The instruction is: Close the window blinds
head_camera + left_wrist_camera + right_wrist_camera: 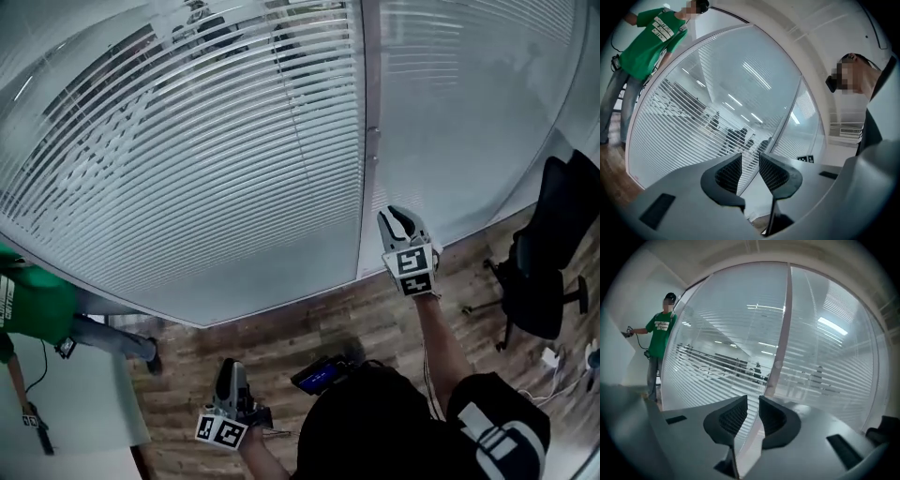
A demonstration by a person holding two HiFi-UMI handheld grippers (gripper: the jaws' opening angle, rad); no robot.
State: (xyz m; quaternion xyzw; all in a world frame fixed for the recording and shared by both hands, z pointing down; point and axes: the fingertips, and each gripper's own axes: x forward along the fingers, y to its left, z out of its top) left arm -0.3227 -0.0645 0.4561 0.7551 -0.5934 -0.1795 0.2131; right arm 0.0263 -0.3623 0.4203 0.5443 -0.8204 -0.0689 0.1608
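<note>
Head view: my left claw [230, 367], near, is slightly parted and empty. The blinds [262, 187] ahead are light, bendy slats, so I'd grip what looks like their thin wand [302, 155]. My right claw [397, 218] is slightly parted and empty.

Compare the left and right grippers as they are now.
The right gripper is held high, by the post between the blinds; the left gripper is low, over the floor. The right gripper is out at arm's length; the left gripper is close to the person. Both have jaws apart, empty.
</note>
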